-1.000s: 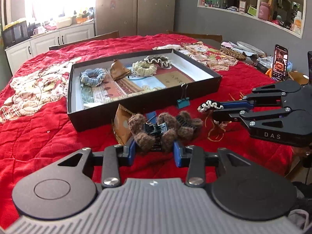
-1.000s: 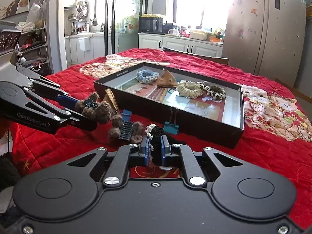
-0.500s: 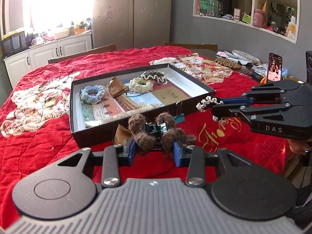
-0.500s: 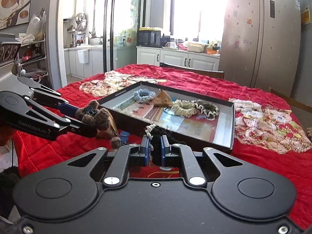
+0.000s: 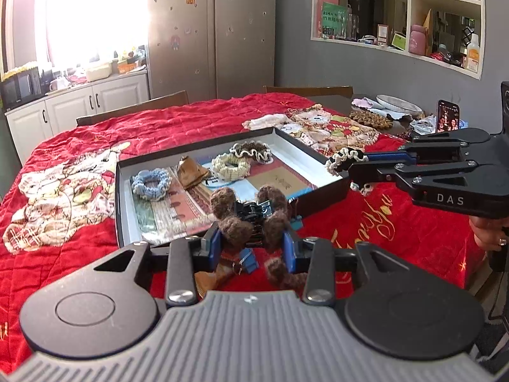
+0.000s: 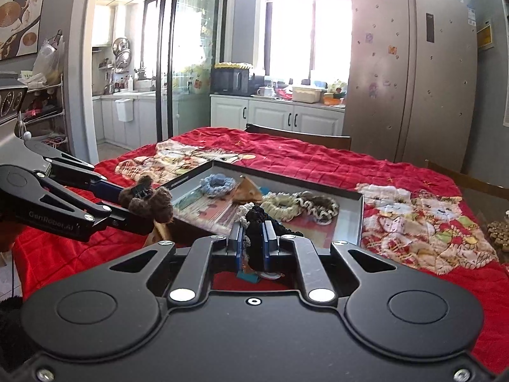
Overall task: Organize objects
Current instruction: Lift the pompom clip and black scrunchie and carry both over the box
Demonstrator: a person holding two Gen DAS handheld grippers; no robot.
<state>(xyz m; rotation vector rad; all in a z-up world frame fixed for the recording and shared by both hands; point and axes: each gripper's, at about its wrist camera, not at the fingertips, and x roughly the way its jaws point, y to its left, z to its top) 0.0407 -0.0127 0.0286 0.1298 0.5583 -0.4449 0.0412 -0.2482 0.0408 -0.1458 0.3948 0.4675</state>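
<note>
My left gripper [image 5: 251, 245] is shut on a brown furry hair clip [image 5: 249, 215] and holds it above the near edge of the black tray [image 5: 122, 210]. My right gripper [image 6: 253, 245] is shut on a black scrunchie with white trim [image 6: 256, 222], also raised near the tray's edge [image 6: 361, 219]. The right gripper shows in the left wrist view [image 5: 345, 167] with the scrunchie [image 5: 345, 157]. The left gripper shows in the right wrist view [image 6: 143, 203] with the clip [image 6: 148, 199]. The tray holds a blue scrunchie [image 5: 149, 183], a cream one [image 5: 230, 165] and a brown ruffled one [image 5: 251, 151].
A brown pouch [image 5: 191, 172] lies in the tray. A blue binder clip [image 5: 296, 219] and another brown furry piece [image 5: 281, 272] lie on the red cloth [image 5: 397, 232] below my grippers. A phone [image 5: 448, 121] stands at the far right. Chairs stand behind the table.
Both grippers have risen from the cloth with their items and moved toward the tray. The brown clip and the scrunchie are now off the table.
</note>
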